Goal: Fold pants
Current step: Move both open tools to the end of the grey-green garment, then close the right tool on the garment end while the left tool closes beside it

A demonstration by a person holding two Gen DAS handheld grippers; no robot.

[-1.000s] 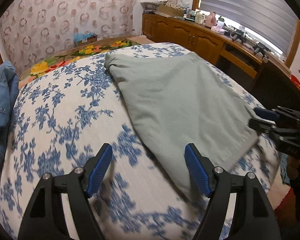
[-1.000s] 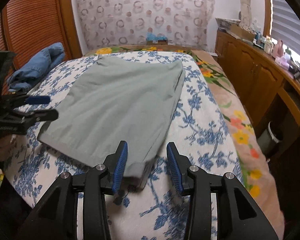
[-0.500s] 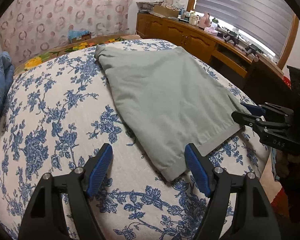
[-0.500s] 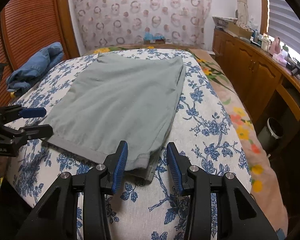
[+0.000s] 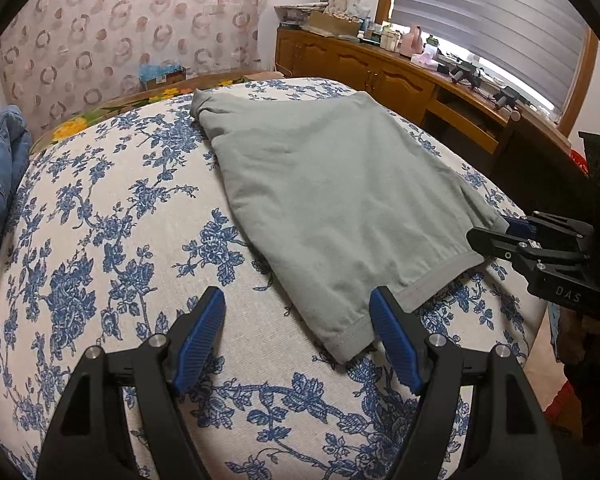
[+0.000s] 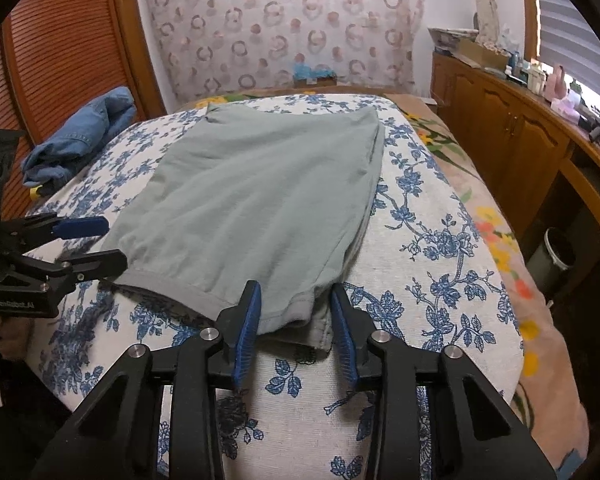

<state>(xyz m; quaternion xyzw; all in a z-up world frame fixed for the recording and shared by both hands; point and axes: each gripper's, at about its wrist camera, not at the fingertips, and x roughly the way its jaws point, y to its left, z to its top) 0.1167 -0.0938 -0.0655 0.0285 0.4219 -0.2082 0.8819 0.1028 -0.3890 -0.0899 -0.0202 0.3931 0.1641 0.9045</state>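
Observation:
Grey-green pants (image 5: 332,200) lie flat on the blue-flowered bed (image 5: 100,240), hem end nearest me. My left gripper (image 5: 298,300) stands open just above the sheet; the hem's left corner lies between its fingers, near the right pad, untouched. In the right wrist view the pants (image 6: 260,192) spread ahead. My right gripper (image 6: 295,292) is closing, with the hem's right corner between its jaws and the pads still apart from the cloth. Each gripper also shows in the other view: the right gripper (image 5: 500,236) and the left gripper (image 6: 108,242).
A crumpled denim garment (image 6: 80,140) lies at the bed's far left. A wooden cabinet (image 6: 520,140) with clutter on top runs along the right wall under the window. A small bin (image 6: 556,256) stands on the floor beside the bed. A hand holds the left gripper's handle.
The left wrist view has steadied and the hem corner now lies between the left fingers. The right jaws stand a little narrower around the other hem corner. The pants have not moved.

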